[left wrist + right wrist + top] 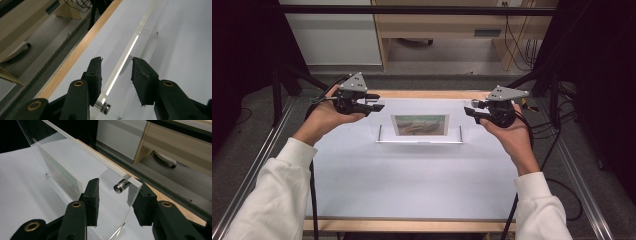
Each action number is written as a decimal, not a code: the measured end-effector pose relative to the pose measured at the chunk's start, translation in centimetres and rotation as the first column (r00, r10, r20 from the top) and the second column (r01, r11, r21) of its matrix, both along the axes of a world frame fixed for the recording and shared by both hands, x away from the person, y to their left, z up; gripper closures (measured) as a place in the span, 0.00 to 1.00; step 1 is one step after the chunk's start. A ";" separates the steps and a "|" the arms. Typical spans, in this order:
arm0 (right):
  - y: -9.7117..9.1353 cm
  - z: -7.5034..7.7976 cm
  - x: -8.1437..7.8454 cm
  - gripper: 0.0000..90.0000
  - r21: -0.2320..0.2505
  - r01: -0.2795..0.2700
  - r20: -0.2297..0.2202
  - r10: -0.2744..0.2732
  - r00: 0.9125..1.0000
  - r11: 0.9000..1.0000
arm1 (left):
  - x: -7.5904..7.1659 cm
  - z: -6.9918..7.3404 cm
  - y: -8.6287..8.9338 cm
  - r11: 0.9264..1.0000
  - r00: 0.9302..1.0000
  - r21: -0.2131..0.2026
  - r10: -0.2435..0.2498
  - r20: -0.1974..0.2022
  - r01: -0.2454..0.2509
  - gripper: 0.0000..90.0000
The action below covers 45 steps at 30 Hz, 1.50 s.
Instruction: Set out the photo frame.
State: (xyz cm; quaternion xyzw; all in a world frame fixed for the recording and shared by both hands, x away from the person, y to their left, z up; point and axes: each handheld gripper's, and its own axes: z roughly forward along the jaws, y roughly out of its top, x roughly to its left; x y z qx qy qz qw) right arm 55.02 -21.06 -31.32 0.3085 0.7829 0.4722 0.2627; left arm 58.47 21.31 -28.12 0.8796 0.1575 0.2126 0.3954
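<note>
Left gripper (117,72) | jaws apart | astride acrylic frame (419,126) edge

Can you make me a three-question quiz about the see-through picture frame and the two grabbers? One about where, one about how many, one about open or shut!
1. Where is the picture frame?
A. On the white table
B. On the floor
C. Up in the air

2. How many grabbers are near it?
A. One
B. Two
C. Four

3. How do the left gripper jaws stand around the frame's clear edge?
A. Squeezed tight on it
B. Apart, with a gap each side
C. Far away from it

Answers: 1 A, it stands on the white top. 2 B, the left gripper and right gripper, one at each end. 3 B, the edge runs between the pads untouched.
</note>
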 end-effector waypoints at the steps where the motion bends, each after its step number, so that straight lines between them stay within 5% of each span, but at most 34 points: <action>1: 0.0 0.0 0.3 0.67 0.004 -0.001 -0.001 0.001 1.000 1.000 | 0.2 0.0 0.0 1.000 1.000 -0.002 0.002 -0.003 -0.002 0.66; 7: -0.1 0.1 1.1 0.67 0.014 0.001 -0.011 -0.001 1.000 1.000 | 1.3 0.1 -0.1 1.000 1.000 0.001 0.003 0.004 -0.003 0.65; 13: -0.2 0.0 1.7 0.67 0.035 0.002 -0.018 -0.001 1.000 0.999 | 1.6 0.6 0.6 0.990 0.999 -0.137 0.038 0.032 -0.034 0.45; 14: -0.2 0.0 1.9 0.67 0.043 0.007 -0.023 -0.006 1.000 0.999 | 1.4 0.8 1.0 0.978 0.997 -0.200 0.070 0.035 -0.062 0.40; 19: -0.1 0.1 2.4 0.66 0.045 0.018 -0.031 -0.016 0.999 0.999 | 0.6 0.9 1.6 0.960 0.990 -0.258 0.124 0.064 -0.104 0.34; 20: -0.1 0.1 2.6 0.66 0.047 0.018 -0.030 -0.017 0.999 0.999 | 0.2 0.7 2.0 0.950 0.986 -0.284 0.153 0.060 -0.130 0.32; 21: -0.1 0.1 2.6 0.66 0.048 0.022 -0.030 -0.020 0.999 0.999 | 0.2 0.7 2.0 0.950 0.986 -0.284 0.153 0.060 -0.130 0.29; 23: -0.1 0.0 2.7 0.66 0.054 0.026 -0.036 -0.024 0.999 0.998 | -0.4 0.3 2.5 0.936 0.982 -0.315 0.185 0.047 -0.161 0.26; 26: -0.1 0.0 3.1 0.66 0.062 0.035 -0.038 -0.033 0.999 0.997 | -1.6 -0.1 3.2 0.931 0.973 -0.312 0.220 0.062 -0.191 0.21; 28: -0.1 0.0 3.2 0.66 0.065 0.039 -0.040 -0.037 0.999 0.997 | -2.3 -0.3 3.6 0.920 0.971 -0.335 0.234 0.046 -0.206 0.20; 29: -0.1 0.0 3.3 0.66 0.066 0.043 -0.042 -0.040 0.998 0.997 | -3.1 -0.8 4.1 0.908 0.964 -0.346 0.265 0.038 -0.236 0.18; 33: -0.1 -0.1 3.7 0.66 0.074 0.053 -0.048 -0.050 0.998 0.996 | -4.0 -1.6 4.4 0.906 0.964 -0.351 0.265 0.031 -0.238 0.17; 37: -0.1 -0.1 4.2 0.67 0.087 0.065 -0.056 -0.061 0.997 0.994 | -5.2 -3.8 4.5 0.913 0.958 -0.307 0.285 0.011 -0.268 0.17; 45: -0.3 -0.2 5.0 0.67 0.099 0.072 -0.067 -0.065 0.996 0.993 | -6.5 -6.4 4.4 0.912 0.964 -0.317 0.266 -0.028 -0.261 0.17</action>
